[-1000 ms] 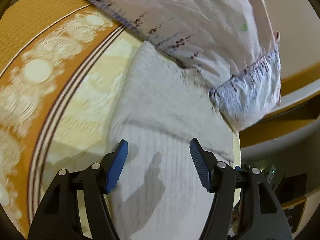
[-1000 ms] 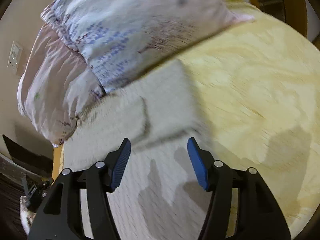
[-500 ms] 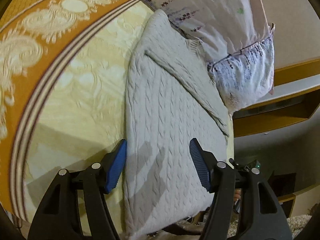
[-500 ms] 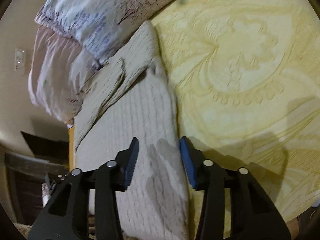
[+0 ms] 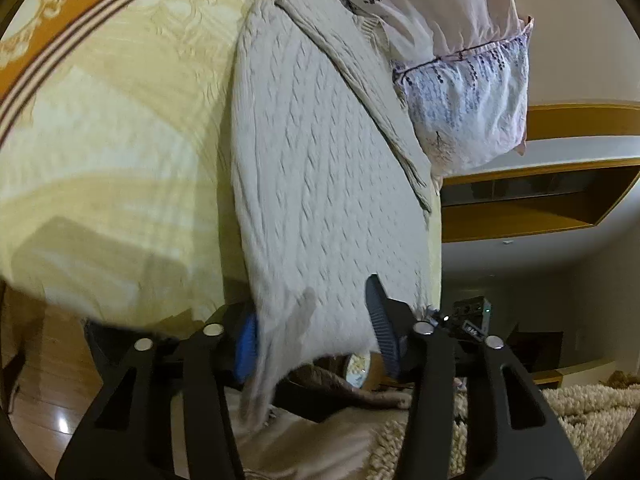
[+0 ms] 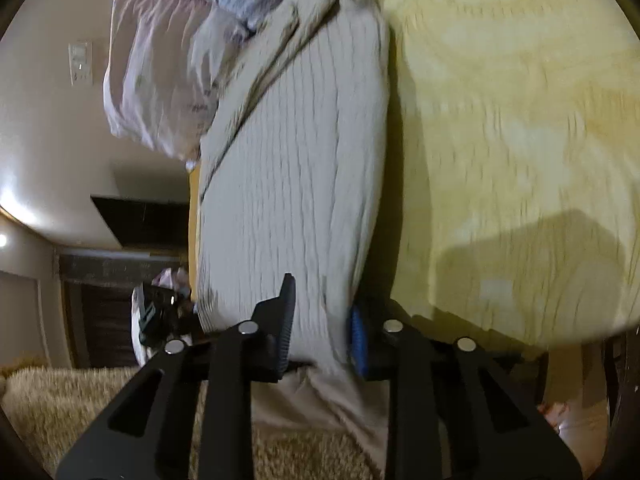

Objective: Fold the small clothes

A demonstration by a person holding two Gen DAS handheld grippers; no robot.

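the sweater (image 5: 320, 168) is a pale cable-knit, lying lengthwise on the yellow bedspread (image 5: 120, 152), running from the pillow (image 5: 464, 92) in the upper right of the left view down to the bed's near edge, where its hem droops over the side. it looks soft, thick and floppy, light enough to lift but likely to sag and stretch between two holds, so the sensible grip is at the two hem corners, pinching all layers of the knit.

the left gripper (image 5: 316, 332) stands wide, the hem corner hanging between its blue pads without being pinched. the right gripper (image 6: 322, 330) is narrower and the bunched hem fills its gap; it seems to hold the sweater (image 6: 292, 168), though motion blur keeps me from being certain.

a sleeve (image 5: 360, 80) is folded diagonally across the chest. the collar sits against the pillow and is partly hidden. below the bed edge, the shag rug (image 5: 560, 420) and clutter are too blurred to name.
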